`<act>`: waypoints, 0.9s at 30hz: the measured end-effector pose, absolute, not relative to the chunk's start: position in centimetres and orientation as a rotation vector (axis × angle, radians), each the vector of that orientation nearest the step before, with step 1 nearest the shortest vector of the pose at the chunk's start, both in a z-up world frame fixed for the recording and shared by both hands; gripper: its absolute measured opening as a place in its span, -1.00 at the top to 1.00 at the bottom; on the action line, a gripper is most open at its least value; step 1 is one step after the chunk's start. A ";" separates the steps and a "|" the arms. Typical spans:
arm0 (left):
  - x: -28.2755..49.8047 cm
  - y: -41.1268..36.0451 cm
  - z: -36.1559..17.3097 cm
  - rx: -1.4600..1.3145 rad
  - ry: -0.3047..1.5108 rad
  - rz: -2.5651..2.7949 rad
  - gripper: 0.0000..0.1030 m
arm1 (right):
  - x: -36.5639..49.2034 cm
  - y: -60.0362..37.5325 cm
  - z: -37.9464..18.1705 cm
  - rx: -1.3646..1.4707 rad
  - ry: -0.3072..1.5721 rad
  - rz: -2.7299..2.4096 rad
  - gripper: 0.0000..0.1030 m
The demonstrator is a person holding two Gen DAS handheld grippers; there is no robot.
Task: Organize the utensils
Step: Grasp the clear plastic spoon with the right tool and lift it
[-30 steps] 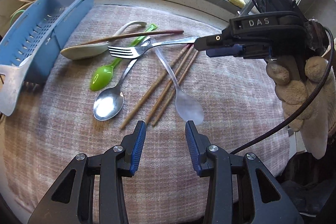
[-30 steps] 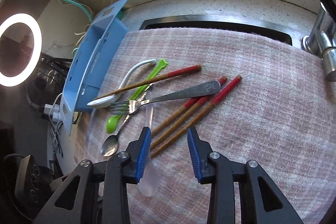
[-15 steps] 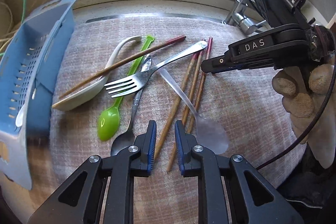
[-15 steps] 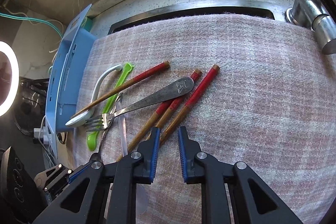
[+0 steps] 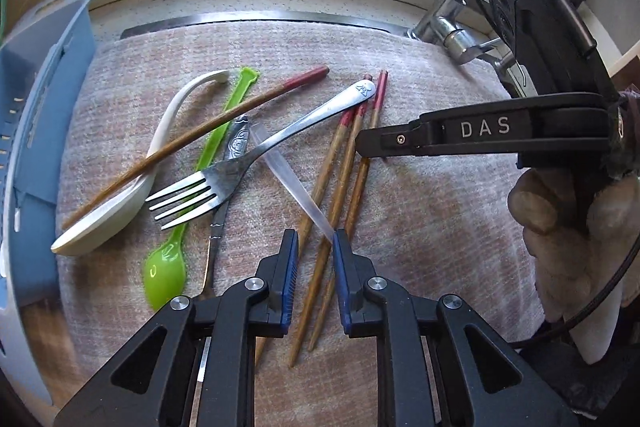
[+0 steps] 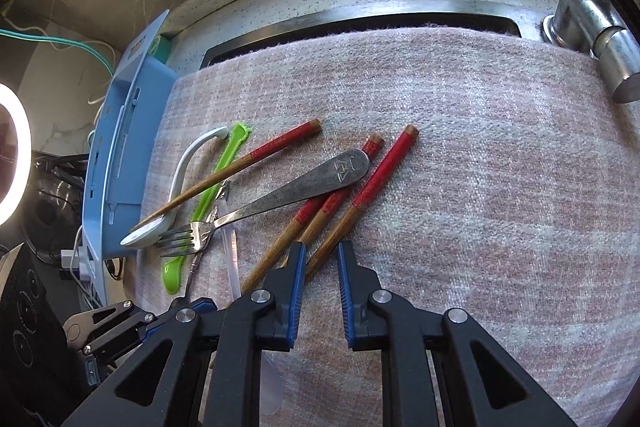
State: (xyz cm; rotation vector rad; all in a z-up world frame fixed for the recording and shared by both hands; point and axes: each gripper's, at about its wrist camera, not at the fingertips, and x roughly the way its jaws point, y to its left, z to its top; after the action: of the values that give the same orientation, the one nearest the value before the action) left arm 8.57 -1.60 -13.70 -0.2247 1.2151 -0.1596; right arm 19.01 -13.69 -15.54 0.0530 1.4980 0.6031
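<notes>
Chopsticks lengthwise, red ends toward sink, both claws nearly clenched, seemingly grasping nothing

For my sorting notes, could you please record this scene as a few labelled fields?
surface: checked cloth over the sink
container: blue rack at the cloth's left edge
top item: fork, lying across the green spoon, metal spoon and clear spoon
chopsticks: three chopsticks together right of the fork; lone chopstick across the white spoon
left gripper: narrow gap, over the three chopsticks' thin ends; grip unclear
right gripper: narrow gap, over the same three; grip unclear
</notes>
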 end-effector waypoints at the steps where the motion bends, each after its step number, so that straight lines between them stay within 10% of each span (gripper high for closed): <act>1: 8.9 -1.9 -13.9 -0.225 1.219 -0.158 0.69 | 19.0 -13.6 -15.5 0.046 1.496 0.604 0.71; 27: 10.3 -1.2 -15.0 -0.198 1.264 -0.151 0.82 | 20.1 -15.1 -14.7 0.021 1.503 0.610 0.83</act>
State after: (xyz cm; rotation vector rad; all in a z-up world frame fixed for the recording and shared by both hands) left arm 10.33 -1.17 -14.96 -0.1977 1.2642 -0.1505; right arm 20.06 -15.06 -14.74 0.0214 1.5031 0.6099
